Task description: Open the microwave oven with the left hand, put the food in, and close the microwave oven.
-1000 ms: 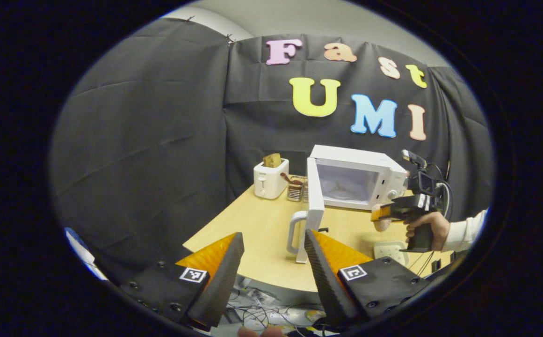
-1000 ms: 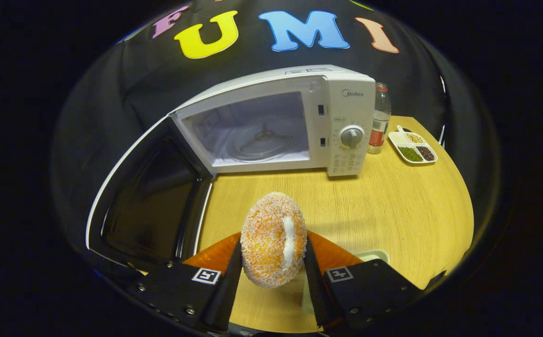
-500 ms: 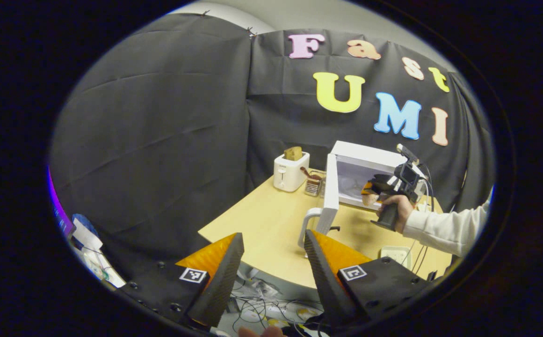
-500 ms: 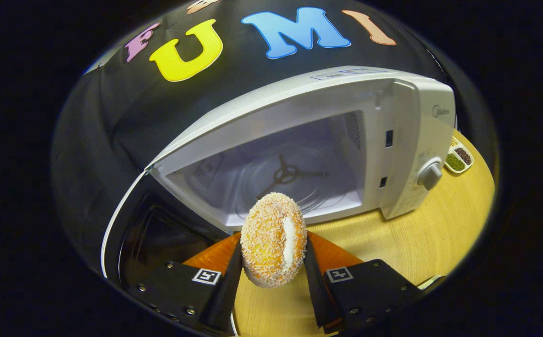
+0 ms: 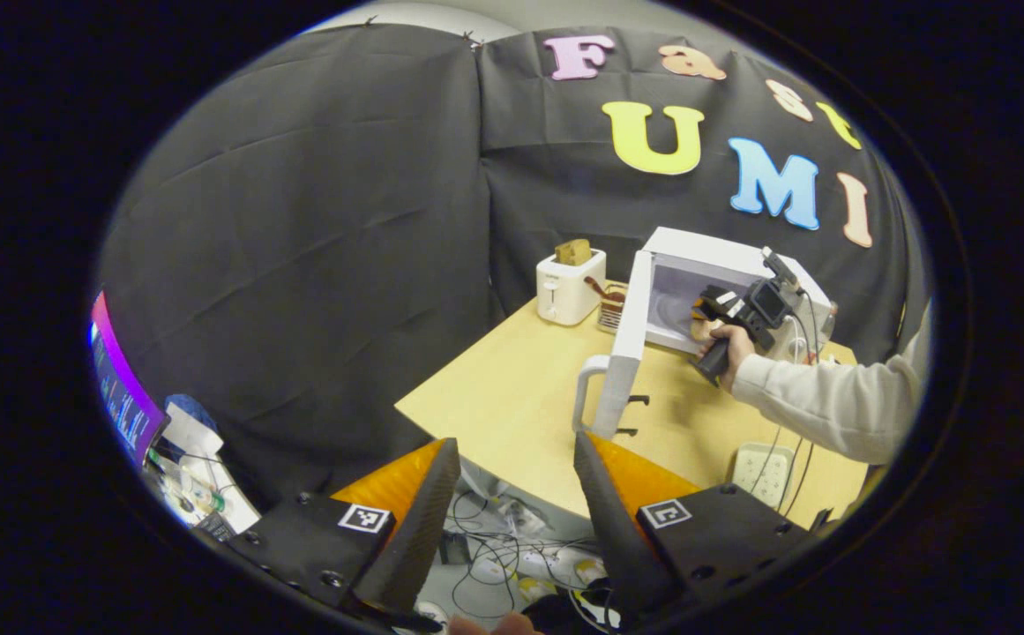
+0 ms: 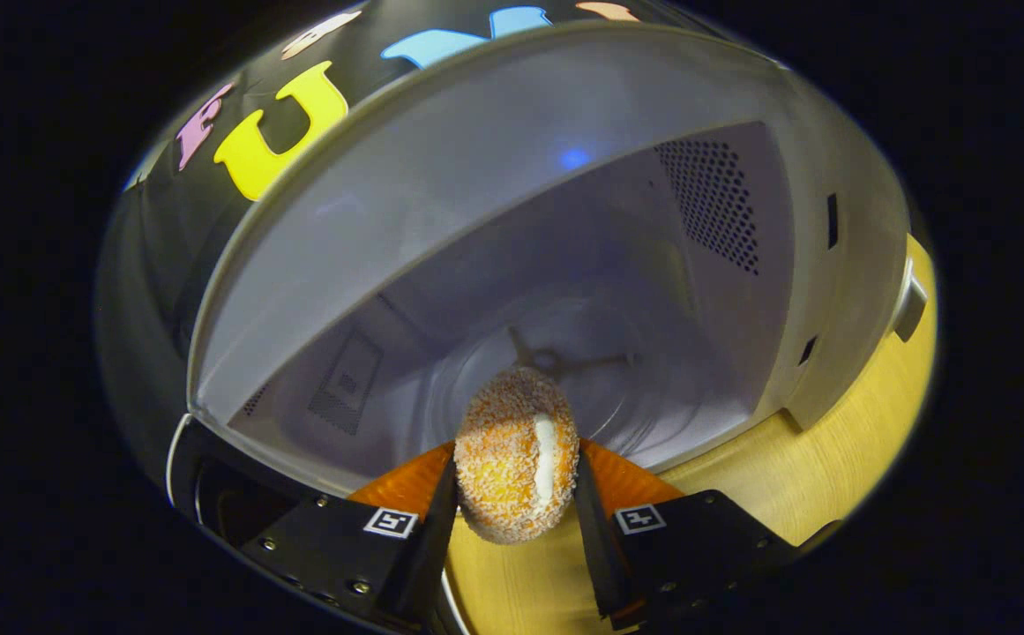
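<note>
Doughnut point(image 6: 516, 454): sitting upright between right claw point(image 6: 512, 520) fingers, being pinched at microwave point(image 6: 494, 265) mouth.
Left claw point(image 5: 512, 520): hanging spread, off the counter point(image 5: 512, 406) edge.
Door point(image 5: 631, 344): standing open.

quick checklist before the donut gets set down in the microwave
1. Door swung wide open: ok.
2. Donut pinched between both fingers of the right gripper: ok.
3. Donut past the microwave opening: ok, it is at the mouth with the cavity ahead.
4. Turntable free of other items: ok.
5. Donut low enough to release onto the turntable: cannot tell.
6. Left gripper open, off the door, back from the table: ok.
</note>
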{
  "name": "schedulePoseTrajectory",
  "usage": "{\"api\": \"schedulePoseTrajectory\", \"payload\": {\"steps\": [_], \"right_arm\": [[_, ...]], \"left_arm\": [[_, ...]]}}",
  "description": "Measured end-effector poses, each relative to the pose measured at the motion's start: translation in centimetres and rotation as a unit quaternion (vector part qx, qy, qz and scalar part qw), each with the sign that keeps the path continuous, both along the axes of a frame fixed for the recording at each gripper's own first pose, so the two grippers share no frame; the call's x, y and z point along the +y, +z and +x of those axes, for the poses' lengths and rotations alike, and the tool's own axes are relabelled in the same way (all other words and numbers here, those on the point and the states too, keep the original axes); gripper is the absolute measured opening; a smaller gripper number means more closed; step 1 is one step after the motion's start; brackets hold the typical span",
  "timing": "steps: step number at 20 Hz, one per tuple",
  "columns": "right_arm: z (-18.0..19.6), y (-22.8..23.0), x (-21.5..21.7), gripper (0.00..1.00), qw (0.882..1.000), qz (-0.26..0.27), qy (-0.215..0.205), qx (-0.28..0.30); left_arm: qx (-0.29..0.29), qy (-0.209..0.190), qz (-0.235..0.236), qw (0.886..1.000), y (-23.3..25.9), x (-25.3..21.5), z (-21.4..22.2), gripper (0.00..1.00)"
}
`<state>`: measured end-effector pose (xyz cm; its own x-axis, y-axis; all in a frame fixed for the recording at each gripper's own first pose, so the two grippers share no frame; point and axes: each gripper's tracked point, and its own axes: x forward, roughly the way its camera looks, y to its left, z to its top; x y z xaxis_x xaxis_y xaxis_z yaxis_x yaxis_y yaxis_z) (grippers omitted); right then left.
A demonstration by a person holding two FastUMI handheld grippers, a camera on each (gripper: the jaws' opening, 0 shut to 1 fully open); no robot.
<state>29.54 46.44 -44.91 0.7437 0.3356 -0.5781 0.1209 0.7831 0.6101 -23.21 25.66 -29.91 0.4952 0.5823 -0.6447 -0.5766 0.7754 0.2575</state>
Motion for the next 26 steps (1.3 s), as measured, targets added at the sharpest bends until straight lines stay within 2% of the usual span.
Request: {"api": "schedulePoseTrajectory", "payload": {"steps": [1,2,4,6,7,9,10,12,14,17,19,20,22,26], "right_arm": [[0.4,0.1,-0.1,0.66,1.000,-0.006,-0.009,-0.004],[1.1,0.1,-0.1,0.66,1.000,-0.008,-0.017,-0.010],[2.0,-0.7,-0.7,0.66,0.999,-0.025,-0.040,-0.014],[2.4,-1.7,-1.0,0.69,0.997,-0.047,-0.052,-0.019],[2.5,-1.6,-0.7,0.70,0.997,-0.046,-0.050,-0.031],[3.0,-1.3,-0.3,0.74,0.997,-0.042,-0.052,-0.046],[3.2,-1.4,-0.3,0.78,0.996,-0.042,-0.056,-0.048],[3.4,-1.4,-0.1,0.80,0.996,-0.041,-0.060,-0.054],[3.4,-1.4,0.1,0.93,0.996,-0.036,-0.065,-0.053],[3.8,-1.3,-0.3,0.93,0.995,-0.019,-0.081,-0.051],[3.7,-0.7,-0.5,0.93,0.995,-0.027,-0.080,-0.061],[3.7,0.2,-0.9,0.97,0.993,-0.034,-0.078,-0.078],[3.3,1.8,-0.7,0.97,0.991,-0.036,-0.064,-0.109],[1.3,3.9,-1.4,0.98,0.994,-0.006,-0.044,-0.103]], "left_arm": [[0.008,0.002,0.005,1.000,0.0,-0.2,-0.2,0.85],[0.015,0.002,0.011,1.000,0.0,-0.5,-0.4,0.91],[0.021,0.001,0.018,1.000,0.3,-0.9,-0.4,0.85],[0.023,0.005,0.019,1.000,0.3,-1.2,-0.3,0.85],[0.023,0.007,0.020,1.000,0.4,-1.3,-0.2,0.88],[0.025,0.011,0.024,0.999,0.0,-1.6,-0.5,0.88],[0.024,0.013,0.023,0.999,-0.1,-1.7,-0.4,0.93],[0.021,0.017,0.024,0.999,0.2,-1.9,-0.4,0.92],[0.019,0.019,0.024,0.999,0.1,-2.3,-0.5,0.89],[0.015,0.020,0.024,0.999,0.0,-2.6,-0.5,0.89],[0.014,0.021,0.030,0.999,0.3,-2.5,-0.7,0.89],[0.011,0.021,0.033,0.999,0.5,-2.4,-0.8,0.89],[0.005,0.020,0.037,0.999,0.7,-2.2,-0.8,0.89],[-0.011,0.003,0.043,0.999,1.0,-1.5,0.0,0.89]]}}
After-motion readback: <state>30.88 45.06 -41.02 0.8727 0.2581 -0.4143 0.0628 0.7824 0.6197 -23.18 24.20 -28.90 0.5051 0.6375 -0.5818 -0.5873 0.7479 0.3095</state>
